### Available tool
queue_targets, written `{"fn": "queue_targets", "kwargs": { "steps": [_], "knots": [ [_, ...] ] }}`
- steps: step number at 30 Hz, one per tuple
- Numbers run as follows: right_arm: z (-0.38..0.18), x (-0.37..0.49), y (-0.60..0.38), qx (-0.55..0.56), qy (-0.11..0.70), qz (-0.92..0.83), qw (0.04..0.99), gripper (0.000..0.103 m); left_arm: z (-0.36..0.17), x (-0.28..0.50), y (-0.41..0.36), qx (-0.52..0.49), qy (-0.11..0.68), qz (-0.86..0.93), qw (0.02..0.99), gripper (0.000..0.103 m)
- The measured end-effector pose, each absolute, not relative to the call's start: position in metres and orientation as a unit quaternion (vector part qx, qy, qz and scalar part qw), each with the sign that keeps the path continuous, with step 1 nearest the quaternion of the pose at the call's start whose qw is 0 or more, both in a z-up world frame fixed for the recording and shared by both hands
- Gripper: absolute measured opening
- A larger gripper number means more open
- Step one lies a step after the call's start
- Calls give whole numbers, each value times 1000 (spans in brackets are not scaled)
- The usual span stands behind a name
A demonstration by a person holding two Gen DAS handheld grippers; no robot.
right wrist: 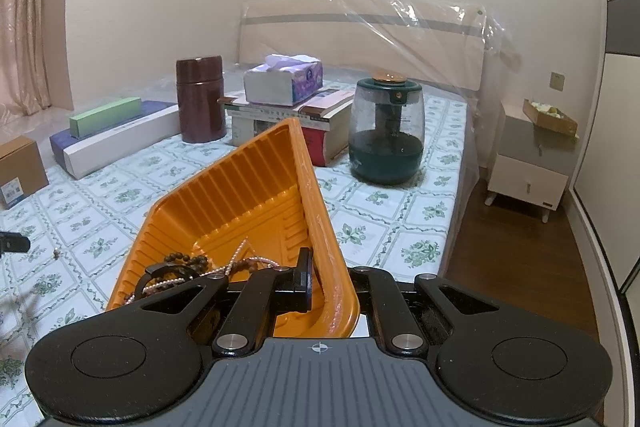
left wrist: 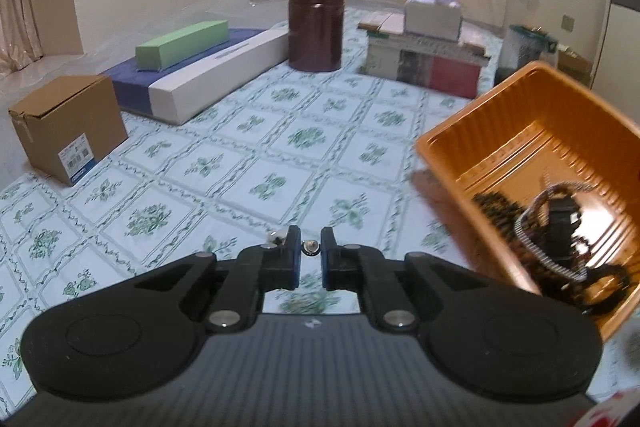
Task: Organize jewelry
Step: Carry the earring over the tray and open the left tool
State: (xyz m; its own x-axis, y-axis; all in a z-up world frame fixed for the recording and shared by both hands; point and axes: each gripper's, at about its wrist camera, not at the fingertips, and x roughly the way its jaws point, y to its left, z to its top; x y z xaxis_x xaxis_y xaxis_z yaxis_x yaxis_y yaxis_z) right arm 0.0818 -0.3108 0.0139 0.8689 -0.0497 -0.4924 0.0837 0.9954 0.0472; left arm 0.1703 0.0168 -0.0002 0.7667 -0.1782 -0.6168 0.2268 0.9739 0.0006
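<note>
Left wrist view: the left gripper [left wrist: 310, 250] hangs low over the bed [left wrist: 256, 163] with its flowered sheet, its fingers [left wrist: 291, 259] narrowly parted around a small shiny bead or stud [left wrist: 310, 247] that sits in the gap; whether the pads actually bite on it I cannot tell. A second small metallic piece [left wrist: 277, 237] lies just beside the left fingertip, at about 11 o'clock from the gap. The orange tray [left wrist: 532, 131] is at 3 o'clock from these fingers, near and tilted, with bead strings and a chain [left wrist: 556, 231] heaped at its low end (blurred). So the piece's way home, I judge, runs rightward across to the tray. The cardboard box [left wrist: 68, 127] at 9 o'clock carries a blue-and-white label, too small to read.

Right wrist view: the right gripper [right wrist: 326, 287] pinches the orange tray's [right wrist: 240, 187] right rim, one finger [right wrist: 304, 279] inside the wall, the other hidden behind it. The tray's long axis runs away toward 12 o'clock, far end raised; the jewelry [right wrist: 188, 267] lies at 10 o'clock from the grip. The tissue pack [right wrist: 284, 79] bears print I cannot make out.

The left gripper is nearer the loose pieces.
</note>
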Motion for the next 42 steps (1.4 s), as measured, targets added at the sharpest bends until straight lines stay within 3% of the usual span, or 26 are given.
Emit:
{"fn": "queue_targets", "kwargs": {
  "steps": [18,30,42],
  "knots": [
    [18,82,-309,34,251,-30,967,8,54,148,-41,8,294,-213,932,8],
    [19,83,-309,36,251,-29,967,8,49,136,-110,16,304,-297,905,8],
    [18,84,-308,38,251,-29,967,8,44,136,-130,22,311,-314,897,8]
  ]
}}
